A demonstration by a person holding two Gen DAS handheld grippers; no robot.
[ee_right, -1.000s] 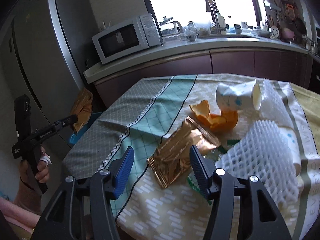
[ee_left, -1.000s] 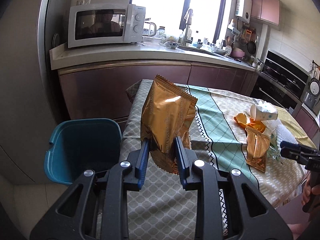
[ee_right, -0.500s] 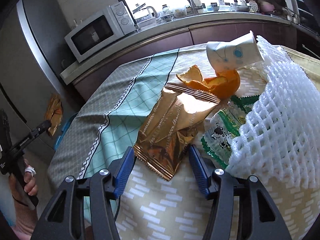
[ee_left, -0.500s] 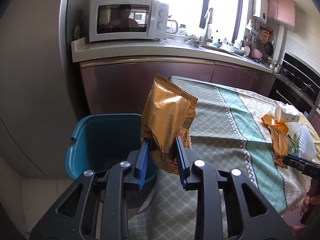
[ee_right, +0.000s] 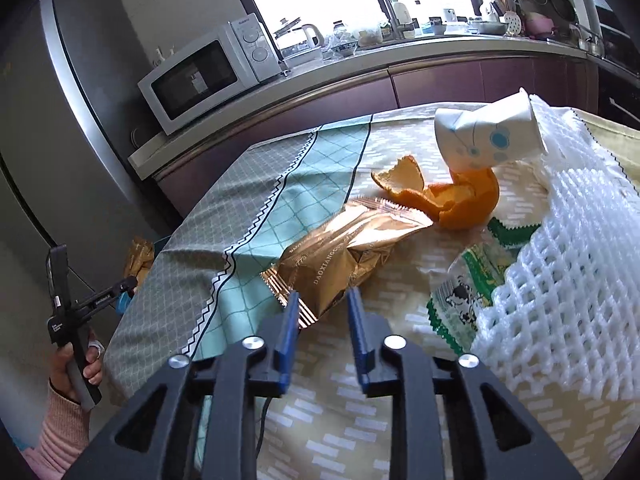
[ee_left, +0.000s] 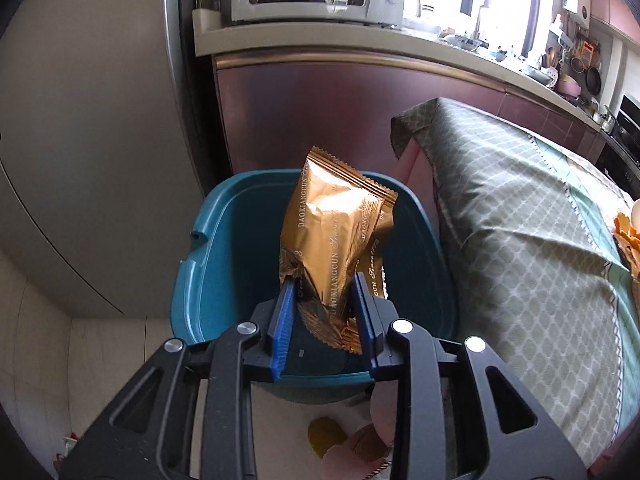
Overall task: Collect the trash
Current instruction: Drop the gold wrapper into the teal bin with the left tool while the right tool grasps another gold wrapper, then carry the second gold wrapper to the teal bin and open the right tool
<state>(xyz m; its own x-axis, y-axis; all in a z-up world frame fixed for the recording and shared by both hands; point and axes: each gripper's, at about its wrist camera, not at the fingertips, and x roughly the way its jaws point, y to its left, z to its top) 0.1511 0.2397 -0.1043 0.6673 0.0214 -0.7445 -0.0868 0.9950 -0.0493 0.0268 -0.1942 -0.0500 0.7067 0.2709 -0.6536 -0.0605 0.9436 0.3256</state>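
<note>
Hidden behind the gold wrapper (ee_left: 336, 236) in the left wrist view: much of the teal bin's (ee_left: 200, 276) floor. Cut off at that view's right edge: orange peel (ee_left: 628, 232). Partly covered by white foam netting (ee_right: 568, 248) in the right wrist view: a green cow-print packet (ee_right: 464, 296). Mostly screened by the tablecloth (ee_right: 248, 216) edge there: the left gripper (ee_right: 124, 284), a second gold wrapper (ee_right: 138, 256) showing only in part
</note>
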